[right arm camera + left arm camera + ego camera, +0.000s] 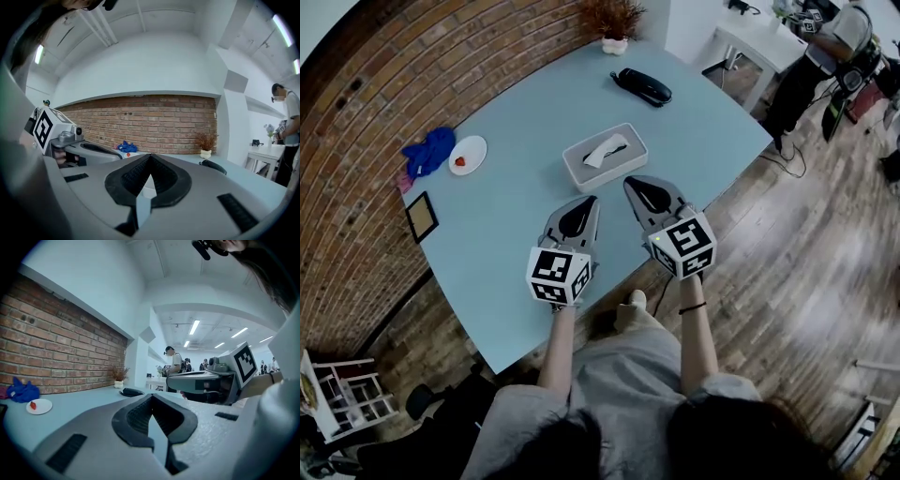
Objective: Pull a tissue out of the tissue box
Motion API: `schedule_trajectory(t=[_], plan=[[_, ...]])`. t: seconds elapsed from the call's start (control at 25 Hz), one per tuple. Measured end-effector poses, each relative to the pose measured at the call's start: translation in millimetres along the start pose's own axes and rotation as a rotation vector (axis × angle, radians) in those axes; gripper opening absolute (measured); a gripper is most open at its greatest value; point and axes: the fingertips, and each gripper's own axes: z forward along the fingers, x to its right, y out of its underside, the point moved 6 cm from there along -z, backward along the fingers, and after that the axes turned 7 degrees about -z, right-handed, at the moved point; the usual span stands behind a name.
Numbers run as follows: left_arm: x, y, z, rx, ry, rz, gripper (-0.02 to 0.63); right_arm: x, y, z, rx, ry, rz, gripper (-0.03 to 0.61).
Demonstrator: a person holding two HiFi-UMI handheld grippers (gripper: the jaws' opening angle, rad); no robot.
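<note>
A grey tissue box (605, 157) lies in the middle of the pale blue table (516, 272), with a white tissue (602, 151) sticking out of its slot. Both grippers hover side by side over the table's near part, pointing at the box and apart from it. My left gripper (591, 200) (151, 397) is shut with nothing in it, a short way before the box's near edge. The right gripper (630, 182) (150, 156) is shut and empty too, its tip close to the box's near right corner. From the left gripper view the box is hidden behind the jaws.
A black object (642, 87) and a potted dry plant (614, 23) stand at the table's far end. At the left lie a blue cloth (428, 150), a white plate (467, 155) with something red, and a small frame (421, 217). A person (825, 56) stands beyond.
</note>
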Motion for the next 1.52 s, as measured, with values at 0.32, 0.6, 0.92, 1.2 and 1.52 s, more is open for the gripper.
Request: schedule_trajectory(t=[0.32, 0.6, 0.92, 1.2, 1.52], plan=[[3.0, -5.1, 39.3, 0.007, -0.079, -0.036, 0.003, 43.7, 13.2, 20.2, -0.01, -0.082, 0.008, -0.002], [-14.8, 1.8, 47.8, -0.004, -0.119, -0.051, 0.003, 53.8, 21.2, 36.4, 0.004, -0.104, 0.041, -0.001], [-32.2, 1.7, 69.6, -0.008, -0.092, -0.067, 0.003, 66.4, 32.1, 57.0, -0.04, -0.124, 0.015, -0.002], [-51.2, 5.1, 82.4, -0.049, -0.065, -0.098, 0.003, 76.7, 37.9, 83.9, -0.138, -0.197, -0.105, -0.002], [-73.4, 18.2, 92.3, -0.107, -0.083, -0.12, 0.003, 88.3, 48.3, 121.7, -0.235, -0.342, -0.254, 0.002]])
